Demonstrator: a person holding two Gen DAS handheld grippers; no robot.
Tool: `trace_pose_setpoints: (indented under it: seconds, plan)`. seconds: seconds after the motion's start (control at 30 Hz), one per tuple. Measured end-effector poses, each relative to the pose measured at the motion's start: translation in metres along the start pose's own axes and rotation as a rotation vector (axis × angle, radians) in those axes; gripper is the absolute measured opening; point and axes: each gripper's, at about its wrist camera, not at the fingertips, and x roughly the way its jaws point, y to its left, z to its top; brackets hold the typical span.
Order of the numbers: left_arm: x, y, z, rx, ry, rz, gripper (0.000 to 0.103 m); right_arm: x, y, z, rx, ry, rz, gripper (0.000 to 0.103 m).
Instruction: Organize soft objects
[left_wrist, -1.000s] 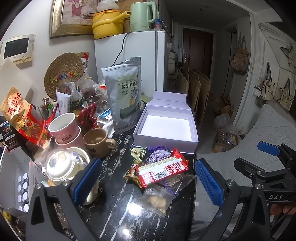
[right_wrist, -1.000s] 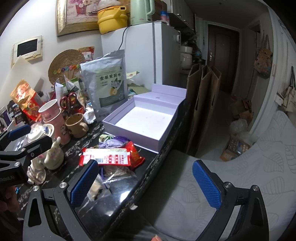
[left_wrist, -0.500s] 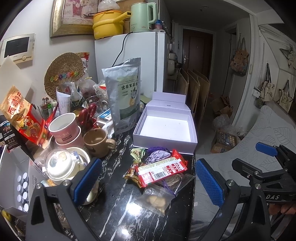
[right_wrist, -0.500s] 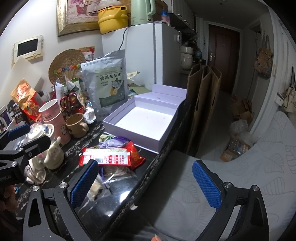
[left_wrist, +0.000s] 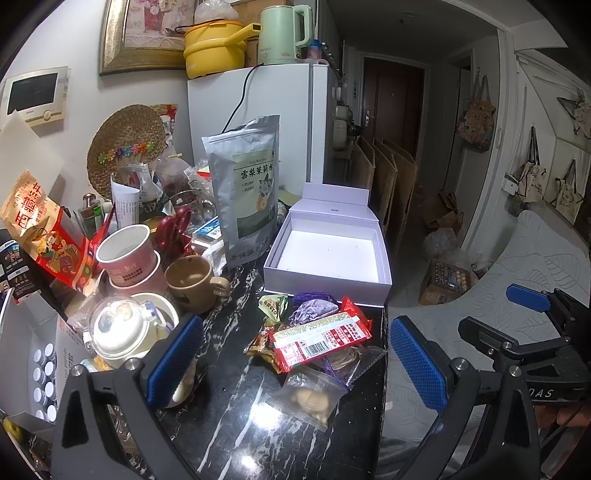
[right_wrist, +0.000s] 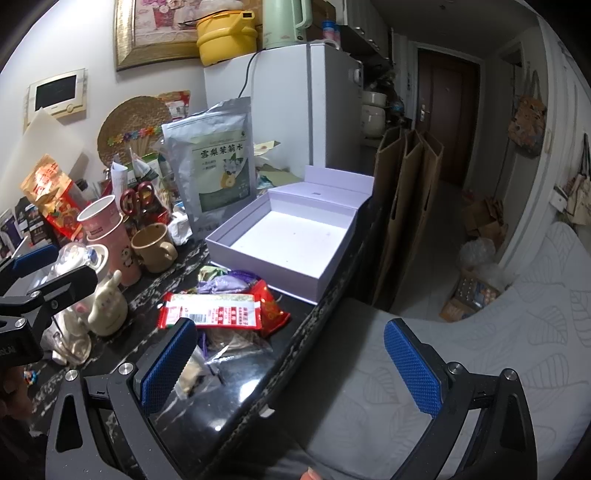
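Lying on the black marbled counter (left_wrist: 236, 417), the little heap of soft packets sits straight ahead of the left gripper (left_wrist: 295, 363), whose blue-padded jaws are spread wide with nothing between them, low above the near counter. Biggest of the task's things is the white box (left_wrist: 328, 251), lid flipped up at the back and its inside bare, standing just beyond the heap near the counter's right edge. Against its front wall lies the red snack packet (left_wrist: 319, 338) with a white barcode label, resting on top of the pile; a purple pouch (left_wrist: 312, 307) touches it behind, a green wrapper (left_wrist: 272, 305) lies just beside that, and a clear zip bag (left_wrist: 310, 397) holding something pale is the nearest piece. Left of the heap the counter is crowded: a tall silver pouch (left_wrist: 245, 192) stands upright beside the box, a brown mug (left_wrist: 194, 282) and pink cups (left_wrist: 127, 254) sit nearer, and a glass-lidded pot (left_wrist: 122, 330) is just beside the left pad. The right gripper (right_wrist: 291, 362) is likewise spread and holding nothing, its left pad over the counter's front corner by the zip bag (right_wrist: 192, 373), its right pad out past the edge above a grey leaf-patterned cover (right_wrist: 480, 354). In the left wrist view the right gripper (left_wrist: 517, 325) shows off to the side of the counter.
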Motion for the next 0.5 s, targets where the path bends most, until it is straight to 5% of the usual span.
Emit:
trace_pose_setpoints:
  seconds: [0.5]
  plan:
    - [-0.0008,-0.0037,-0.0020,0.006,-0.003,-0.003,0.103,0.0019,0.0013,-0.0012,-0.003,-0.004,0.009,0.103]
